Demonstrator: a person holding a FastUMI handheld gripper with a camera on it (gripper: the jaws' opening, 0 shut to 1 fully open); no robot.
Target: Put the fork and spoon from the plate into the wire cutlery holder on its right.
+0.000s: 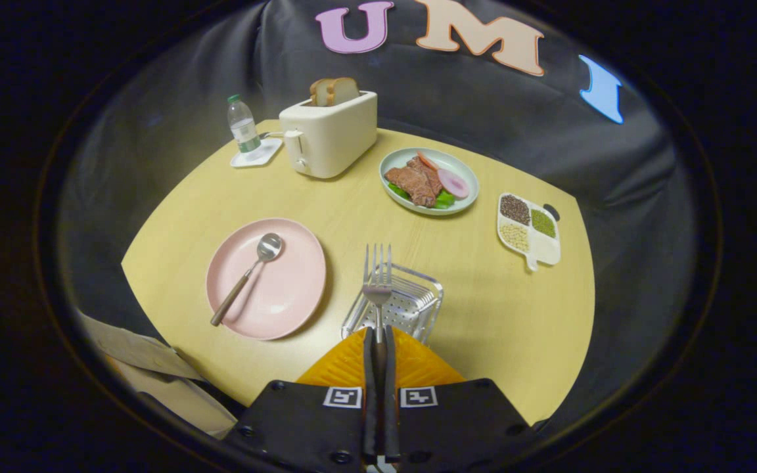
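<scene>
The fingers are closed on the handle of the silver metal fork, holding it tines-forward over the clear wire cutlery holder, which stands on the round pale-wood worktop. Just left of the holder sits the round pink plate, and on it lies the wooden-handled metal spoon, untouched. By my judgement the task is under halfway: the fork is lifted but not yet dropped in, and the spoon remains.

The tongs are pressed nearly together — both fingers clamped on the fork handle, tines pointing forward.
</scene>
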